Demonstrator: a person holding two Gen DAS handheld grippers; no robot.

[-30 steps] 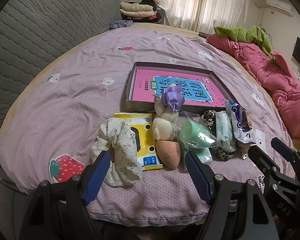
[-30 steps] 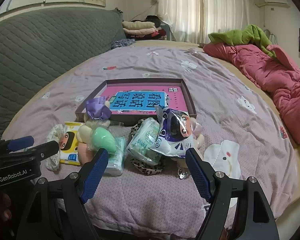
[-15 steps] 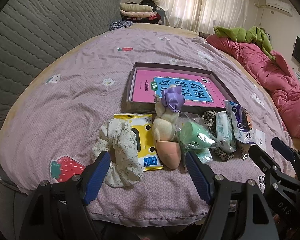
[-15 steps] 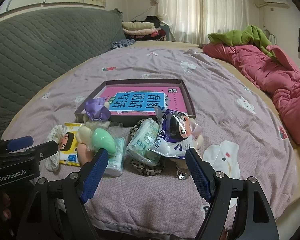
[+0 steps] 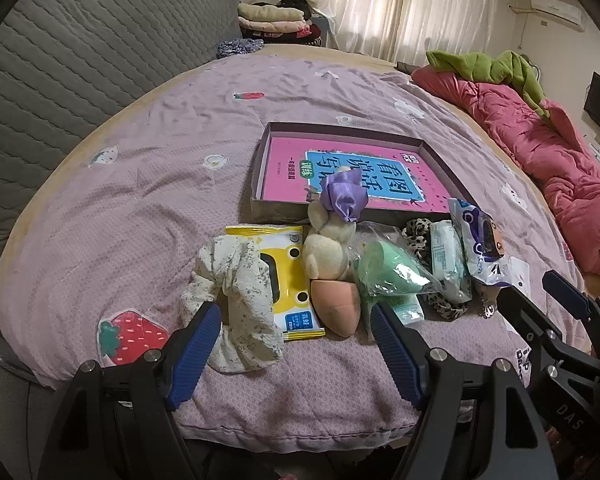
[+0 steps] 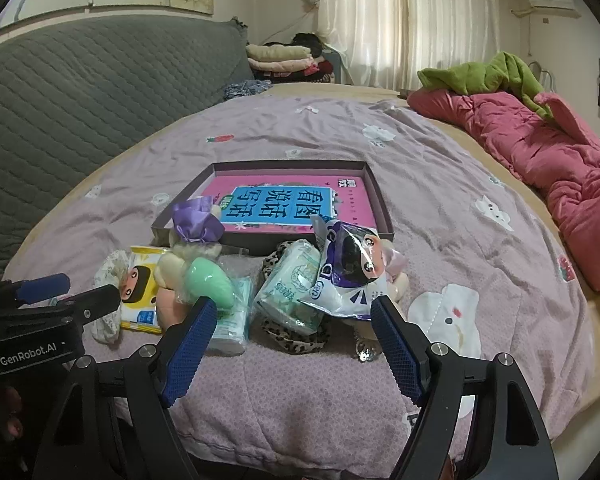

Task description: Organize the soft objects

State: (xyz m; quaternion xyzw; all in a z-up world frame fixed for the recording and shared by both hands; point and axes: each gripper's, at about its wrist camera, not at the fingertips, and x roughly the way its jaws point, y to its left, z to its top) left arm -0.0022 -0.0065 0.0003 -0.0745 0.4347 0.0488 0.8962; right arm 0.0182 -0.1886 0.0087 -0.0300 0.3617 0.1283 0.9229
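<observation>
The left wrist view shows the whole crinkled floral scrunchie [image 5: 236,300] and the smooth peach teardrop sponge [image 5: 336,306], which the right wrist view mostly hides behind the left gripper [image 6: 70,292]; the right view alone gives a clear front look at the glossy cartoon-printed packet [image 6: 346,276] and a pale plush piece [image 6: 396,276] tucked behind it, too covered to identify. All the soft things lie in a tight row on the quilted lilac bed [image 5: 140,184], just in front of a shallow grey box [image 5: 278,212] holding a pink book. Among them are a fuzzy cream plush toy [image 5: 328,252] with a satin purple bow, a mint sponge [image 5: 388,276] in crackly clear wrap, and a yellow wipes pack [image 5: 288,276]. A leopard-print scrunchie [image 6: 292,338] is largely buried under a tissue pack [image 6: 292,284]. The left gripper [image 5: 296,320] and right gripper [image 6: 290,320] both hover at the bed's near edge, jaws spread wide, holding nothing.
</observation>
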